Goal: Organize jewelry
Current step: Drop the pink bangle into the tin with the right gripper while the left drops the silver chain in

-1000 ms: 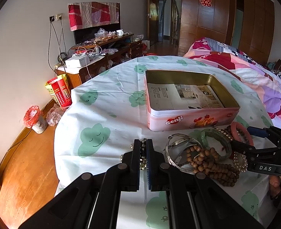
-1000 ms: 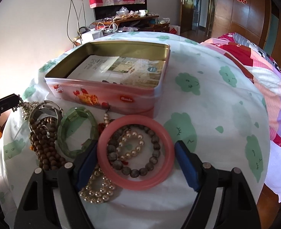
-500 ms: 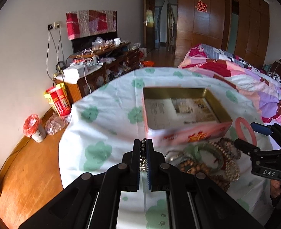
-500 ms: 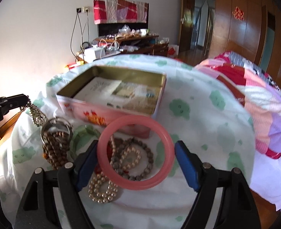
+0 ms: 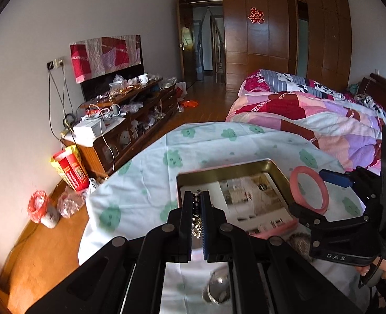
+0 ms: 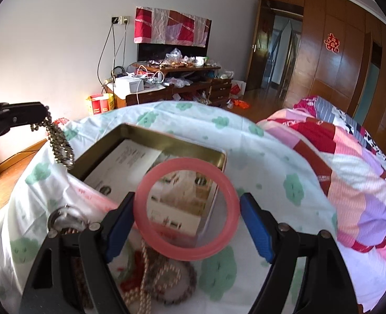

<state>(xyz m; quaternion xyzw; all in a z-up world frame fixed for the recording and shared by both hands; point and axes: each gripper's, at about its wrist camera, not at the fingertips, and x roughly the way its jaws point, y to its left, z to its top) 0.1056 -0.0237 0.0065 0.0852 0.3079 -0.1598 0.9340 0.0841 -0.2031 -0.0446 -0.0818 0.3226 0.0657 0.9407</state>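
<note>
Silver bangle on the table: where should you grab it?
Probably grip the silver bangle by its far rim, from above, one finger inside the ring, one outside. It seems to lie flat on the cloth, and brown beads crowd its near side.

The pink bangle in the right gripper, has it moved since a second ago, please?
Yes. The pink bangle has risen off the pile toward the open tin, now overlapping its near wall.

**A cloth-covered surface with a tin and some jewelry**

The surface point(image 6: 266, 157) is covered by a white cloth with green cloud faces. An open pink tin point(image 6: 151, 162) sits on it, with printed paper inside. Near its front lie a silver bangle point(image 6: 64, 218), pearl beads point(image 6: 143, 285) and dark beads point(image 6: 190, 280), all blurry.
</note>
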